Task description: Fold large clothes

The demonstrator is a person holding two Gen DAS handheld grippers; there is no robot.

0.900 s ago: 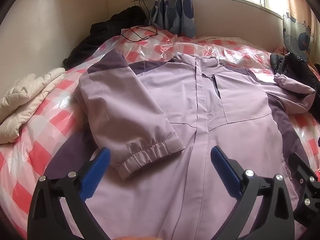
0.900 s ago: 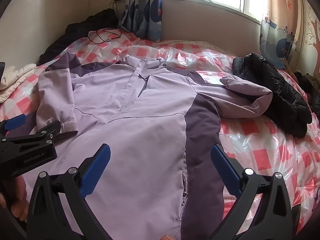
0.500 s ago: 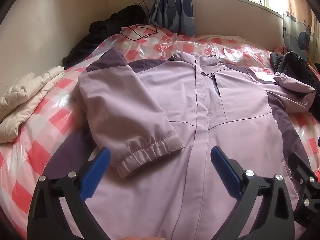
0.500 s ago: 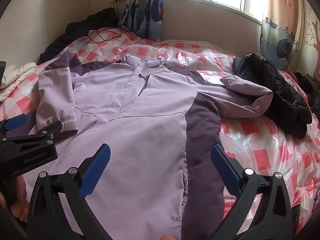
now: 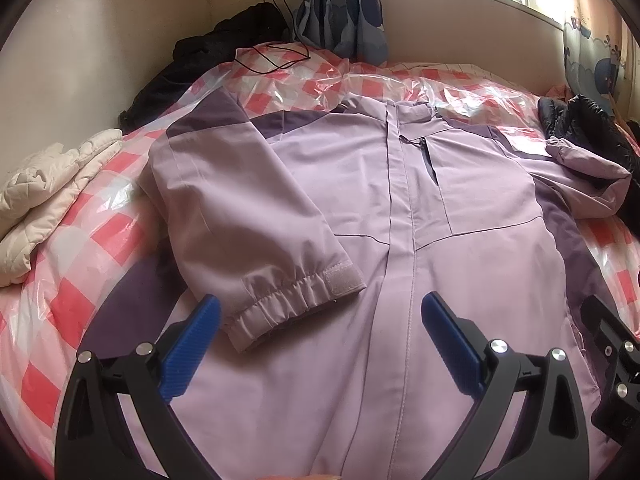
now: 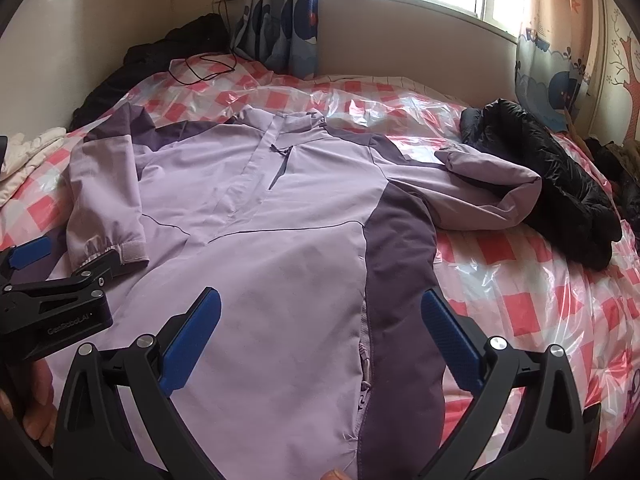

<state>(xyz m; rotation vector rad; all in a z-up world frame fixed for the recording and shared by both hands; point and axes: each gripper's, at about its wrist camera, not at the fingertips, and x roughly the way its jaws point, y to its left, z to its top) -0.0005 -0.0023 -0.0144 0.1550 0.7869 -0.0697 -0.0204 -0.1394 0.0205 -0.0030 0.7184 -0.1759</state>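
A lilac jacket (image 5: 452, 264) with dark purple side panels lies front up on the bed; it also shows in the right wrist view (image 6: 280, 248). Its left sleeve (image 5: 248, 224) is folded in over the chest, cuff near the zip. Its right sleeve (image 6: 488, 192) is bunched out to the right against a black jacket. My left gripper (image 5: 320, 328) is open and empty, hovering above the hem just below the folded cuff. My right gripper (image 6: 320, 328) is open and empty above the jacket's lower right side, near the purple panel. The left gripper (image 6: 56, 272) shows at the left of the right wrist view.
The bed has a pink checked cover (image 6: 520, 304) under clear plastic. A black puffer jacket (image 6: 552, 184) lies at the right. A cream quilted garment (image 5: 44, 196) lies at the left edge. Dark clothes (image 5: 208, 60) and a charger cable (image 5: 276, 56) lie at the far wall.
Both grippers have tilted down slightly toward the jacket, so the jacket sits a little lower in view. The jacket has not moved. Both grippers stay open.
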